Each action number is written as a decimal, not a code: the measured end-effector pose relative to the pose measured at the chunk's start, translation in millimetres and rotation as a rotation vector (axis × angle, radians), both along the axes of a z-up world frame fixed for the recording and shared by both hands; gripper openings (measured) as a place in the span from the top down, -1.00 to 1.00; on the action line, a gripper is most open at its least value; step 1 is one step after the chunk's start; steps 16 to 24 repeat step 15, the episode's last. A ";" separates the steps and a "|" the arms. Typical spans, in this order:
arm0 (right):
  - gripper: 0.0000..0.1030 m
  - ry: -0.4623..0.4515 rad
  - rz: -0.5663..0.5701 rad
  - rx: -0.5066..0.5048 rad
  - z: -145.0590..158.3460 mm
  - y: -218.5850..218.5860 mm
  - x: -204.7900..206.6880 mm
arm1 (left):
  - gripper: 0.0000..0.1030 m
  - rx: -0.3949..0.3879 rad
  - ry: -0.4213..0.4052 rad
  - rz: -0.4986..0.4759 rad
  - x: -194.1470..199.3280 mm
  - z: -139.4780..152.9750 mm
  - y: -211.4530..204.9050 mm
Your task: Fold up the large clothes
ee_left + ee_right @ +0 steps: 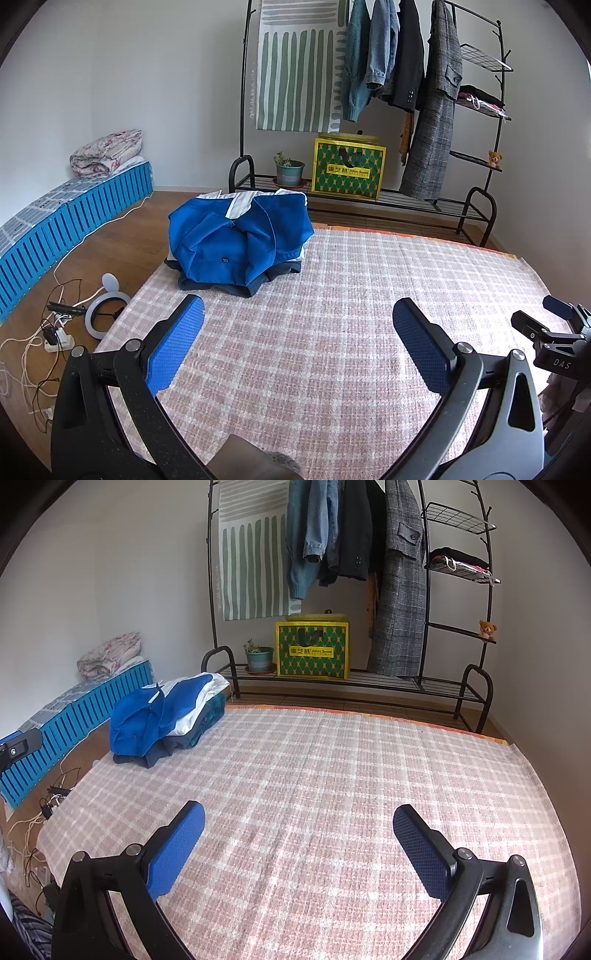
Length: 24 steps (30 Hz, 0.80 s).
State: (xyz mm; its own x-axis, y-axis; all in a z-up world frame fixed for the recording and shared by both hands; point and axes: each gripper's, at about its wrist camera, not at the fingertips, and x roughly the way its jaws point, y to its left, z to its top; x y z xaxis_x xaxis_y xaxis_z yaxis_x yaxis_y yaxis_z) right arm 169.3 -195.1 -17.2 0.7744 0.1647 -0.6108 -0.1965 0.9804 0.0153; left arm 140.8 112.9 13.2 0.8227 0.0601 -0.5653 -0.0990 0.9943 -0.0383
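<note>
Pot (289, 172) holding a small plant, folded clothes (236, 240) on mat (332, 350), left hand-held gripper (297, 317) and right hand-held gripper (298, 821) spread, empty.

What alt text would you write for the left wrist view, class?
A folded blue jacket tops a small clothes pile at the far left corner of a pink checked mat. The open, empty left gripper hovers above the mat; a clothes rack stands behind.

A home bedroom: coats on a clothes rack (406, 572), plaid mat (314, 794), folded quilt (107, 151).

One clothes pile (238, 240), two grippers (297, 341)
</note>
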 end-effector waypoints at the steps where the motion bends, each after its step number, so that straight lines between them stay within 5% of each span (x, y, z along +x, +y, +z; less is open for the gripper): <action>1: -0.99 -0.001 0.000 -0.001 -0.1 0.2 0.1 | -1.00 -0.001 0.000 0.000 -0.3 -0.3 0.5; 24: -0.99 0.002 -0.007 0.002 -1.4 1.6 -1.6 | -1.00 -0.007 0.003 0.006 -4.5 -0.9 0.6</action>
